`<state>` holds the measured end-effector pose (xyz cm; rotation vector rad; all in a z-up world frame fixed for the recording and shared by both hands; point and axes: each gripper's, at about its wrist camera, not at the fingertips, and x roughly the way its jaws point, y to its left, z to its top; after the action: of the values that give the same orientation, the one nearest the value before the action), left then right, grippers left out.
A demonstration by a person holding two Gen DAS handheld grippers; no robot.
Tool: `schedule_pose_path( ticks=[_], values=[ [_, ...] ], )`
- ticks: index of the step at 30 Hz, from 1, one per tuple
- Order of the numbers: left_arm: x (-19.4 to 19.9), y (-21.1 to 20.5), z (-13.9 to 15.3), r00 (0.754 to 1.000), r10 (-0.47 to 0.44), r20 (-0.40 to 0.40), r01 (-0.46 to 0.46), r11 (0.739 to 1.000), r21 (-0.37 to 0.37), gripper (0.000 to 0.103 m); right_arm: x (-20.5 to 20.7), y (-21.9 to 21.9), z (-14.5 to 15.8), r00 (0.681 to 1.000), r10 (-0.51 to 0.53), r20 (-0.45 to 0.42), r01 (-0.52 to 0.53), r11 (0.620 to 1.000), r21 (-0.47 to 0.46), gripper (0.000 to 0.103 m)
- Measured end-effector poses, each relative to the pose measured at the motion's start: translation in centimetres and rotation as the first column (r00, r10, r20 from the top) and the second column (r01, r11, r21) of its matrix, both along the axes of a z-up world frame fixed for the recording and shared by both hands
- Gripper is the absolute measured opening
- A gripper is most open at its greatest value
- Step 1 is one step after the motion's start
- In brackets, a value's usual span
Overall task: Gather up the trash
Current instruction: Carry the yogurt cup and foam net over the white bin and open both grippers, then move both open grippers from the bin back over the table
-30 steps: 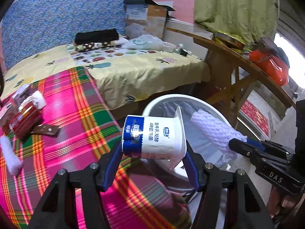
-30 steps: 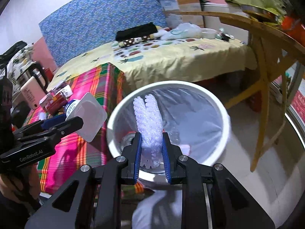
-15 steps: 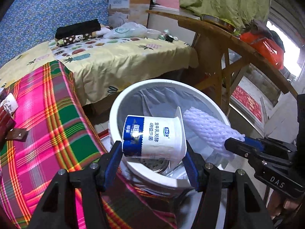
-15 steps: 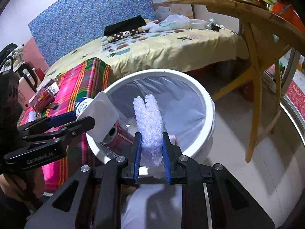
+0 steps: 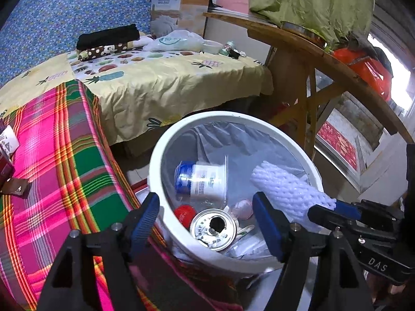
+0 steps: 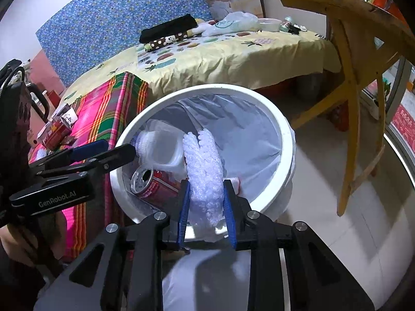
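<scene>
Over the white bin (image 5: 155, 160), the left gripper (image 5: 205, 223) gapes wide, its yogurt cup (image 5: 199, 178) already inside; the right gripper (image 6: 206, 210) pinches the foam net (image 6: 205, 165), which could snag on the fingers or spill past the rim.

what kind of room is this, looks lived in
Most likely a bedroom in a home: a bed under a yellow fruit-print sheet, a wooden table beside it, and a lined white trash bin on the tiled floor.

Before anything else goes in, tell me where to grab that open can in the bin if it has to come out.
Grip the can across its round red sides, just below the opened top, coming straight down through the bin mouth. It lies tilted, top toward the near rim, with the yogurt cup behind it.
</scene>
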<state>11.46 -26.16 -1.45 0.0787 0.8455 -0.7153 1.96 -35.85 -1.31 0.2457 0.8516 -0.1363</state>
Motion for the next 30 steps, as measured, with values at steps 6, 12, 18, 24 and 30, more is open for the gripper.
schedule_pose_path(
  ticks=[6, 12, 18, 24, 30],
  values=[
    [0.0, 1.1, 0.4, 1.0, 0.025, 0.003, -0.025, 1.0, -0.017, 0.076, 0.2, 0.2, 0.3, 1.0, 0.011, 0.013, -0.011, 1.0, -0.004, 0.028],
    [-0.4, 2.3, 0.8, 0.999, 0.042, 0.011, -0.042, 0.999, -0.023, 0.076, 0.1, 0.7, 0.8, 0.999, 0.017, 0.027, -0.016, 1.0, -0.026, 0.054],
    [-0.8, 3.6, 1.5, 0.998, 0.063, 0.021, -0.062, 0.998, -0.033, 0.076, 0.2, 1.5, 1.5, 0.999, 0.034, 0.041, -0.032, 0.999, -0.043, 0.059],
    [-1.4, 5.2, 2.2, 0.997, 0.073, 0.033, -0.071, 0.995, -0.063, 0.076, 0.3, 2.5, 2.4, 0.997, 0.047, 0.059, -0.042, 0.995, -0.087, 0.059],
    [-1.7, 6.6, 2.6, 0.994, 0.103, 0.039, -0.1, 0.992, -0.074, 0.076, 0.4, 3.4, 3.0, 0.996, 0.062, 0.068, -0.053, 0.99, -0.129, 0.059]
  ],
)
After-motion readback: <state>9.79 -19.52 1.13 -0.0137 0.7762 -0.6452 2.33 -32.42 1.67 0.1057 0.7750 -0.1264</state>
